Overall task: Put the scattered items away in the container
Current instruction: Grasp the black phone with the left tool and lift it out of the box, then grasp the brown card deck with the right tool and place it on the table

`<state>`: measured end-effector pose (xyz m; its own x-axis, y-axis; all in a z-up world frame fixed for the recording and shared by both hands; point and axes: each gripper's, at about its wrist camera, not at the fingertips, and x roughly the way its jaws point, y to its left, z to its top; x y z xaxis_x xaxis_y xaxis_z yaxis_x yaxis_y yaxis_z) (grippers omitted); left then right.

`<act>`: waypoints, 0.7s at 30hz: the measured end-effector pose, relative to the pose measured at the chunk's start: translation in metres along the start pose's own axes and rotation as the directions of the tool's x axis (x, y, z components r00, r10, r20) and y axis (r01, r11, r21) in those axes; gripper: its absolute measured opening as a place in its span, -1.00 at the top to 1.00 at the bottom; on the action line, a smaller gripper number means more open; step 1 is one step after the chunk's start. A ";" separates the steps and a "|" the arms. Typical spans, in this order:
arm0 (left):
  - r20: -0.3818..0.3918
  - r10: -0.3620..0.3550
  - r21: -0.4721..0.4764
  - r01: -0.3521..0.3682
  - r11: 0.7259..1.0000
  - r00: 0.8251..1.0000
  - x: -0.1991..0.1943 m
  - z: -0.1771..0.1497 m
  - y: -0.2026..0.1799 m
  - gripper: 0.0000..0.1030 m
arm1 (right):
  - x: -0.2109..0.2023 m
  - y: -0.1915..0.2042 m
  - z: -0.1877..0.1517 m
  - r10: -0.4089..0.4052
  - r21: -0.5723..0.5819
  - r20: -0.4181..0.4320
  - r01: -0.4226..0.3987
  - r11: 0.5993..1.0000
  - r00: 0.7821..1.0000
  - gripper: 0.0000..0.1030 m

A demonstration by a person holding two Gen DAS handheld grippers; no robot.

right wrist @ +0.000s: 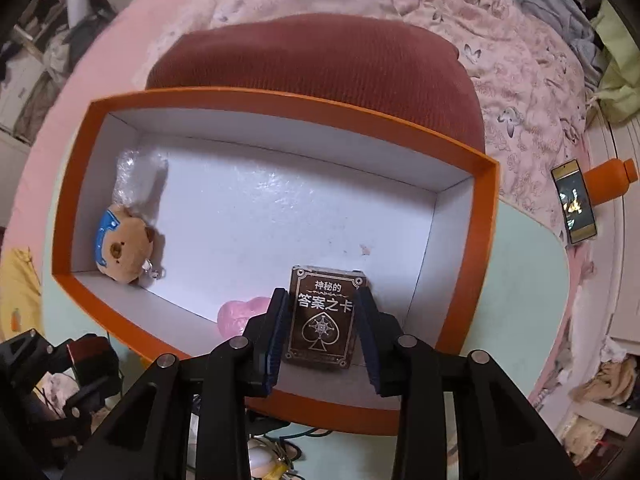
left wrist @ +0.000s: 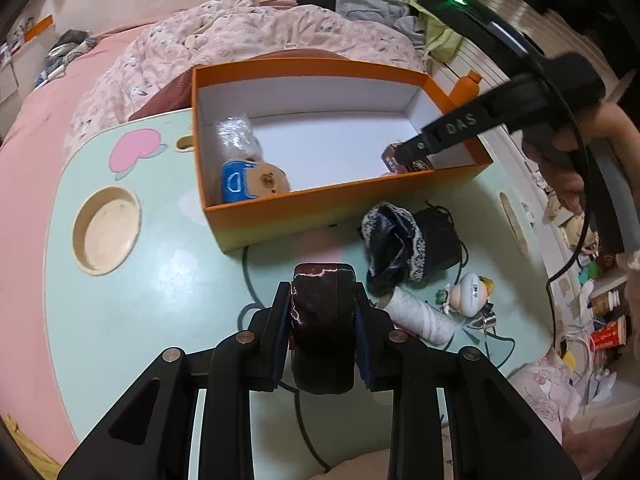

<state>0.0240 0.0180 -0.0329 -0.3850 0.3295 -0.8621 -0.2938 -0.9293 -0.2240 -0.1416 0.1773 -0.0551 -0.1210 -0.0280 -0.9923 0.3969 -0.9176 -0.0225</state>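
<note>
An orange box (left wrist: pixel 280 204) with a white inside stands on the mint table (left wrist: pixel 160 280); it also shows in the right wrist view (right wrist: pixel 72 184). A bear plush (left wrist: pixel 256 180) (right wrist: pixel 120 244) and a plastic-wrapped item (left wrist: pixel 236 136) lie at its left end. My left gripper (left wrist: pixel 323 300) is shut on a dark red box (left wrist: pixel 322 320) above the table in front of the orange box. My right gripper (right wrist: pixel 322 304) is inside the orange box, its jaws closely flanking a brown card deck (right wrist: pixel 320 320), with small gaps visible. A pink heart (right wrist: pixel 240 312) lies beside it.
On the table to the right lie a black lace pouch (left wrist: pixel 400 240), a white patterned roll (left wrist: pixel 420 316), a small duck figurine (left wrist: pixel 472 292) and cables. A round cup recess (left wrist: pixel 106 232) is at the table's left. A red cushion (right wrist: pixel 320 60) and bedding lie behind the box.
</note>
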 end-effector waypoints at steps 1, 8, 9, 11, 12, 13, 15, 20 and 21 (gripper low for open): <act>-0.002 0.002 0.005 -0.002 1.000 1.000 0.001 -0.001 0.000 0.43 | 0.000 0.001 0.000 -0.010 -0.003 -0.008 0.010 1.000 1.000 0.31; -0.001 0.018 0.006 -0.018 1.000 1.000 0.006 -0.003 0.000 0.43 | 0.007 -0.005 -0.006 -0.055 0.007 -0.051 0.055 0.998 0.997 0.19; 0.000 0.016 0.006 -0.016 1.000 1.000 0.006 -0.003 -0.001 0.43 | 0.009 -0.004 -0.007 -0.065 0.001 -0.051 0.066 0.998 0.997 0.17; 0.002 0.014 0.010 -0.014 1.000 1.000 0.007 -0.003 -0.003 0.43 | 0.016 0.002 -0.006 -0.097 -0.029 -0.065 0.096 0.995 0.993 0.16; 0.003 0.014 0.013 -0.014 1.000 1.000 0.007 -0.003 -0.004 0.43 | 0.021 0.006 -0.006 -0.118 -0.046 -0.074 0.115 0.992 0.990 0.09; 0.004 0.014 0.017 -0.014 1.000 1.000 0.007 -0.002 -0.005 0.43 | 0.023 0.011 -0.006 -0.150 -0.068 -0.066 0.146 0.987 0.986 0.08; 0.005 0.013 0.024 -0.013 1.000 1.000 0.007 -0.002 -0.006 0.43 | 0.020 0.017 -0.003 -0.150 -0.088 -0.057 0.145 0.986 0.987 0.14; 0.001 0.011 0.024 -0.011 1.000 1.000 0.010 -0.002 -0.006 0.43 | 0.010 0.020 -0.001 -0.104 -0.083 -0.013 0.103 0.991 0.994 0.23; 0.000 0.011 0.023 -0.011 1.000 1.000 0.011 -0.003 -0.007 0.43 | 0.007 0.019 -0.001 -0.088 -0.071 -0.003 0.088 0.994 0.996 0.23</act>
<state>0.0242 0.0271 -0.0418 -0.3886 0.3192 -0.8644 -0.3097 -0.9287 -0.2038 -0.1342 0.1605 -0.0623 -0.1527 0.0544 -0.9868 0.4486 -0.8859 -0.1182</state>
